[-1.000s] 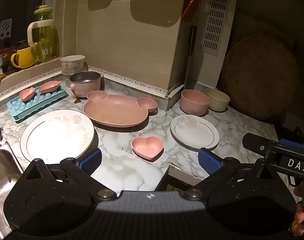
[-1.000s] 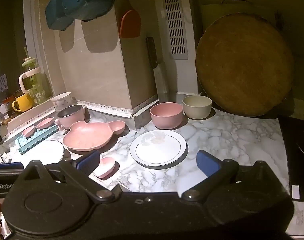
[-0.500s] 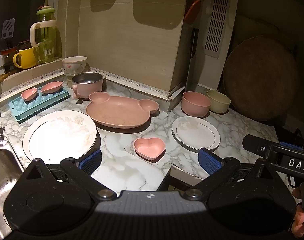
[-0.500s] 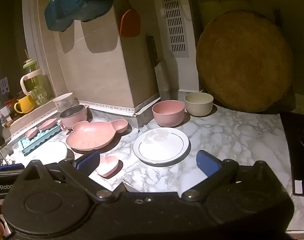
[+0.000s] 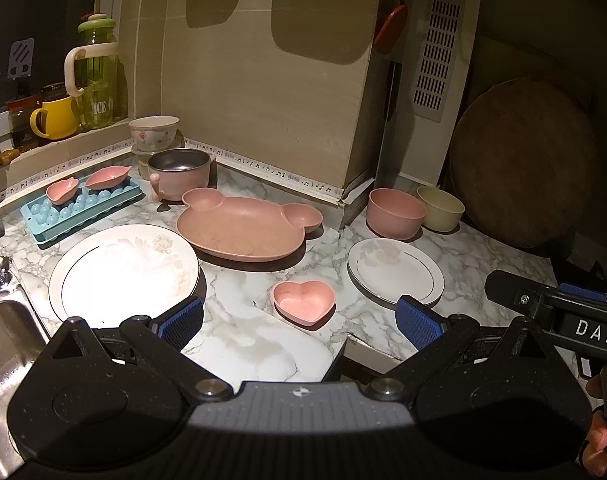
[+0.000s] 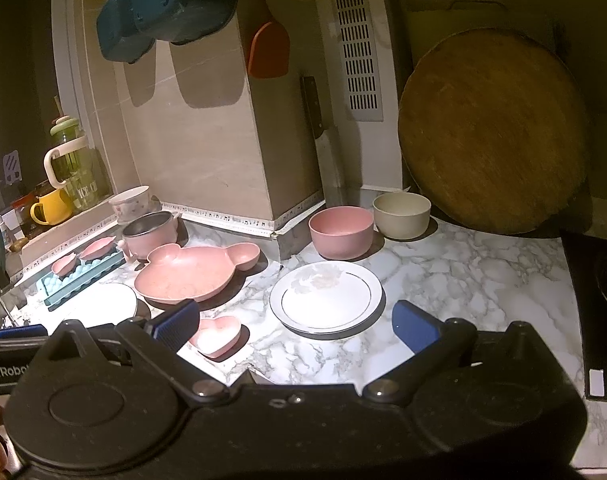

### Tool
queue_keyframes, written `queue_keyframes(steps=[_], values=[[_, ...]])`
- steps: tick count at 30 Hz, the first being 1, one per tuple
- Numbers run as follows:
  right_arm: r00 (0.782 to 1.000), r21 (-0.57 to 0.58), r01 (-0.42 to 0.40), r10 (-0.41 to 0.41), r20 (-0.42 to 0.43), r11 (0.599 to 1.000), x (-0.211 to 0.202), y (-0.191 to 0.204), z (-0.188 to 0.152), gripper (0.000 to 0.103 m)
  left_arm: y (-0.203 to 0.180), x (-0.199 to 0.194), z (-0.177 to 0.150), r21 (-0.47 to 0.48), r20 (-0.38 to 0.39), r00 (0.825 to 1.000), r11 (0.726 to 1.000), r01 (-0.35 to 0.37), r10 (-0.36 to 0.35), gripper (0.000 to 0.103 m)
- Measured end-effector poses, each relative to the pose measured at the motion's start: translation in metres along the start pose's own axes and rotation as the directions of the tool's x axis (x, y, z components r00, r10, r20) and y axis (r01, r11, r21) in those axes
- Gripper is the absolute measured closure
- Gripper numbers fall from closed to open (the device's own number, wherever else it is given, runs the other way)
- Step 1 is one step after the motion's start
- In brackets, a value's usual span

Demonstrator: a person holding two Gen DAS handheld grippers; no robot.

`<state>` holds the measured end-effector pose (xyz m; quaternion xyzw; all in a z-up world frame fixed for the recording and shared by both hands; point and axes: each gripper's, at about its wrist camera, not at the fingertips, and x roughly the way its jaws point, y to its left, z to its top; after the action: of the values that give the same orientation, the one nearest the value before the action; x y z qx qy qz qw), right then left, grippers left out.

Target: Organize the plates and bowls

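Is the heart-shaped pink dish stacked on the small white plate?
No, the heart dish sits alone on the marble counter, apart from the small white plate.

Right hand-held gripper (image 6: pixel 295 326) edged forward toward small plate (image 6: pixel 326 297); dishes unmoved.

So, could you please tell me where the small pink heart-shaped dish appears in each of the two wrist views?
Left wrist view: the heart-shaped dish sits low centre on the marble counter, between the two blue pads.
Right wrist view: the same dish sits lower left, partly behind the left blue pad.
Shared landmark: the pink bear-shaped plate lies just beyond it in both.
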<state>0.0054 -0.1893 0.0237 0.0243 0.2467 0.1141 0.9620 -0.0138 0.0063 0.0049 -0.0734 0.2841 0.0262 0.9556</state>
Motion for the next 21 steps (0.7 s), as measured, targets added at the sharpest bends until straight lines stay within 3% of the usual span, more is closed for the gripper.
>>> queue_keyframes(steps=[21], values=[[1.000, -0.011, -0.015, 0.015, 0.019, 1.000, 0.0032, 0.0029, 0.0047, 0.000, 0.0025, -0.0022, 0.0063, -0.010, 0.031, 0.999, 1.000, -0.012, 0.012, 0.000]])
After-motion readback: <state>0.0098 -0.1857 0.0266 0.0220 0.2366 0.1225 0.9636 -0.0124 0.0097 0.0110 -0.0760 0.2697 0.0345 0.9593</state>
